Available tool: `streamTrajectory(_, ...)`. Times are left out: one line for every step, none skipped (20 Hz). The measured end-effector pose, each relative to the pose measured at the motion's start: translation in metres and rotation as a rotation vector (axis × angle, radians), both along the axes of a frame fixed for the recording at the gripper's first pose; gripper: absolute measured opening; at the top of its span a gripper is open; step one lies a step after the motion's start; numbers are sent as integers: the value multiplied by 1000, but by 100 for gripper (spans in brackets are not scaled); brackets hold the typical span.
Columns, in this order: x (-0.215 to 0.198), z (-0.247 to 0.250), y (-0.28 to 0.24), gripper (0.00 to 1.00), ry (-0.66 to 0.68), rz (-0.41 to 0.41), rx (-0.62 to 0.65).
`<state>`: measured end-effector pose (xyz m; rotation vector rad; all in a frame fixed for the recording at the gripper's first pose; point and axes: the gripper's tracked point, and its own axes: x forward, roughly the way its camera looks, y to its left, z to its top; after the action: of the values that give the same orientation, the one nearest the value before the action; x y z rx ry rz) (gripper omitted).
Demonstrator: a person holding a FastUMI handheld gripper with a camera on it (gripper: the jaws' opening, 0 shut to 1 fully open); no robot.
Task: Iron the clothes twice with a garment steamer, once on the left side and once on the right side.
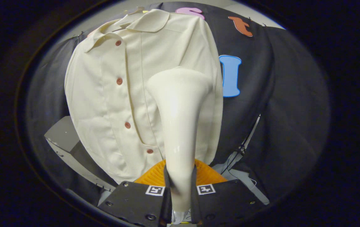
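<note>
A cream short-sleeved shirt point(110, 94) with several reddish buttons hangs upright on the booth wall, its collar at the top. My gripper point(180, 186) is shut on the handle of a white garment steamer point(180, 126). The steamer rises from between my fingers, and its wide head sits against the shirt's right half, right of the button line at mid height. The steamer hides part of the shirt's right side and hem.
A grey box point(61, 135) juts out from under the shirt's left hem. Thin cables point(246, 142) run down the black cloth to the right of the shirt, toward a pale surface point(249, 181) below.
</note>
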<state>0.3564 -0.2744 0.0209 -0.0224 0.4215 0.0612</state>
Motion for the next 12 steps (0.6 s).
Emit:
streamTrajectory(0,-10,0,23,8,0,3)
streamTrajectory(-1,-18,1,23,18,2,8)
streamTrajectory(-2,-29,3,23,32,4,17)
streamTrajectory(-5,-38,4,23,49,7,21)
streamTrajectory(-6,-49,4,23,60,9,21)
streamTrajectory(-9,-57,3,23,71,13,18)
streamTrajectory(-10,-65,2,23,78,14,18)
streamTrajectory(-12,-74,1,23,91,12,17)
streamTrajectory(-13,-84,2,23,105,12,18)
streamTrajectory(-15,-93,2,23,123,10,26)
streamTrajectory(-16,-104,2,23,137,7,32)
streamTrajectory(-18,-114,1,23,153,6,30)
